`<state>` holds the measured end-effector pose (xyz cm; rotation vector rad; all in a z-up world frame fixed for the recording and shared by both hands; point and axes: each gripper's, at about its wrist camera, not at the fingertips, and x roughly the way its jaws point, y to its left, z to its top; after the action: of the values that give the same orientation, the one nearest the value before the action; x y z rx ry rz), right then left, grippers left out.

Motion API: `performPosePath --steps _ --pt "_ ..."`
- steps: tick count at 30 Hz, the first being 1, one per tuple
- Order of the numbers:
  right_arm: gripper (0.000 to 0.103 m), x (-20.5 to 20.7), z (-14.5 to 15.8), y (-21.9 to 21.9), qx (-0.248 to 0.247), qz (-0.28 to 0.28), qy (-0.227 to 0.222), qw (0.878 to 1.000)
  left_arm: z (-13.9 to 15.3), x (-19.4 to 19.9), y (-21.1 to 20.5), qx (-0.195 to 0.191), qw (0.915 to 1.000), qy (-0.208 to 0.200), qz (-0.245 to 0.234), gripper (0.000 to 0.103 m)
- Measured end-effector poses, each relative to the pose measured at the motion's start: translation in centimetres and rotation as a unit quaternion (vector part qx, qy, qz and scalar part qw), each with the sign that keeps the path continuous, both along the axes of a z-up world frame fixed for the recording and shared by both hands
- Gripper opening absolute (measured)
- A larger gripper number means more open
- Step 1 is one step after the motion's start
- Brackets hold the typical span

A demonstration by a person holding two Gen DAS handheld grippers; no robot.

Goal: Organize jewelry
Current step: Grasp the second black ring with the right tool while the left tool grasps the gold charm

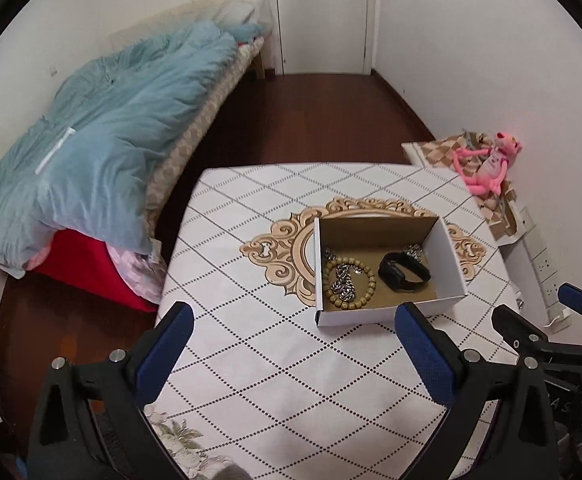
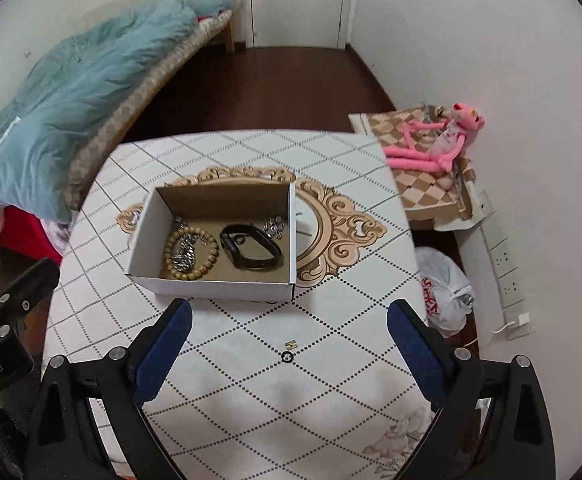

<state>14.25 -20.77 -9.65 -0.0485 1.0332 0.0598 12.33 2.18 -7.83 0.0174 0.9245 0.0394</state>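
Observation:
An open white cardboard box (image 1: 355,318) (image 2: 219,289) stands on the table (image 1: 275,380) (image 2: 331,392). Inside lie a wooden bead bracelet (image 1: 365,298) (image 2: 167,256), a silver chain (image 1: 341,285) (image 2: 185,258), a black wristband (image 1: 405,276) (image 2: 251,250) and a silver piece (image 2: 274,226) at the back right. A small gold earring (image 2: 291,344) and a small black ring (image 2: 287,357) lie on the cloth in front of the box. My left gripper (image 1: 293,344) is open and empty, left of the box front. My right gripper (image 2: 289,340) is open and empty, above the two small pieces.
A bed with a blue duvet (image 1: 103,136) stands to the left. A pink plush toy (image 2: 431,148) sits on a checkered cushion at the right wall. A white plastic bag (image 2: 445,292) lies on the floor right of the table. A door (image 1: 323,12) is at the far end.

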Motion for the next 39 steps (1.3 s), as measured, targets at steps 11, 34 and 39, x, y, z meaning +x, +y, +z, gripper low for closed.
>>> performPosePath --steps 11,34,39 --pt "0.099 -3.8 4.3 -0.2 0.021 -0.001 -0.04 0.999 2.3 -2.9 0.4 -0.016 0.9998 -0.014 -0.001 0.103" --pt "0.056 -1.3 -16.1 -2.2 0.064 -0.03 0.066 0.995 -14.6 -0.6 -0.9 0.037 0.9906 0.129 0.028 0.103" --pt "0.026 -1.1 -16.6 -0.7 0.007 -0.012 0.037 0.999 -15.1 -0.3 -0.7 0.04 0.9898 0.134 0.03 0.103"
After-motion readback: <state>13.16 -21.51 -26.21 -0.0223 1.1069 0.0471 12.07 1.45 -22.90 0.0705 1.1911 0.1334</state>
